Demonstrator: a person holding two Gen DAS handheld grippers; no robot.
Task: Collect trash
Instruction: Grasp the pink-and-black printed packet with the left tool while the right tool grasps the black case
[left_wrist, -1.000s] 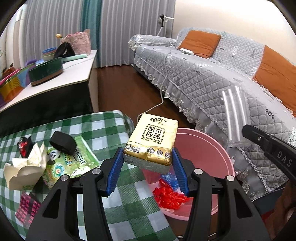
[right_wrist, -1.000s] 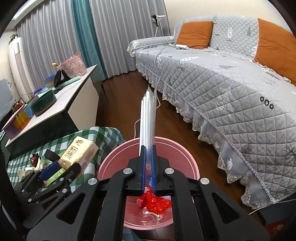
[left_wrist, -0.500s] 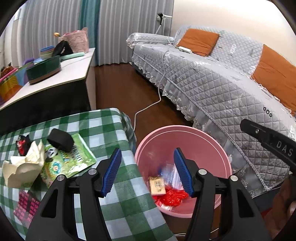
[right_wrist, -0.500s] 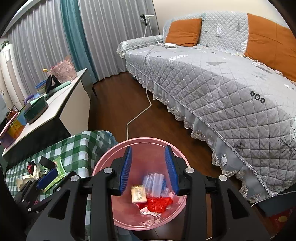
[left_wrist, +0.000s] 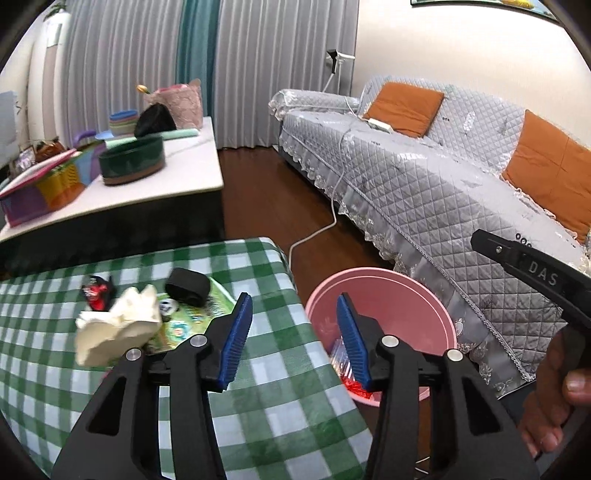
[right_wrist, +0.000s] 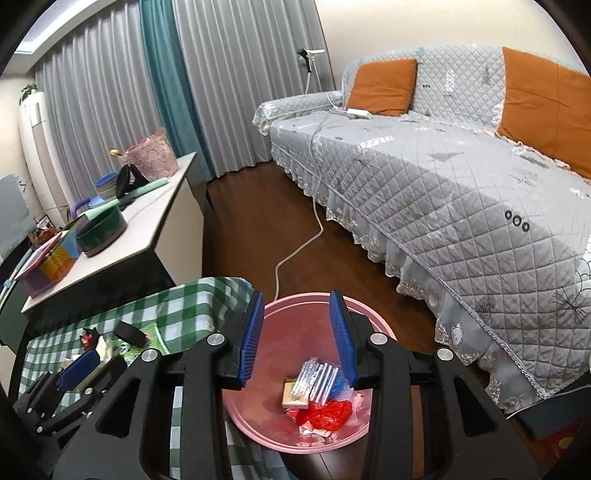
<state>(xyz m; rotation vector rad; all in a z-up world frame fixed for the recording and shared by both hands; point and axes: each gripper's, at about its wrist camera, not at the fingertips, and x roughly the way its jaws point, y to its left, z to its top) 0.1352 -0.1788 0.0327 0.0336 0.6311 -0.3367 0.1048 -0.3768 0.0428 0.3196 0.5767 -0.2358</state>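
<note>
On my checked desk lie the last scraps, beside the pink bin on the floor that holds a tissue pack, clear plastic tray and red wrapper. My left gripper and right gripper both hang spread and empty, the right above the bin. The green snack bag looks light, slick and floppy; I would pinch its free edge. The crumpled paper, soft and weightless, should take a squeeze across its middle.
</note>
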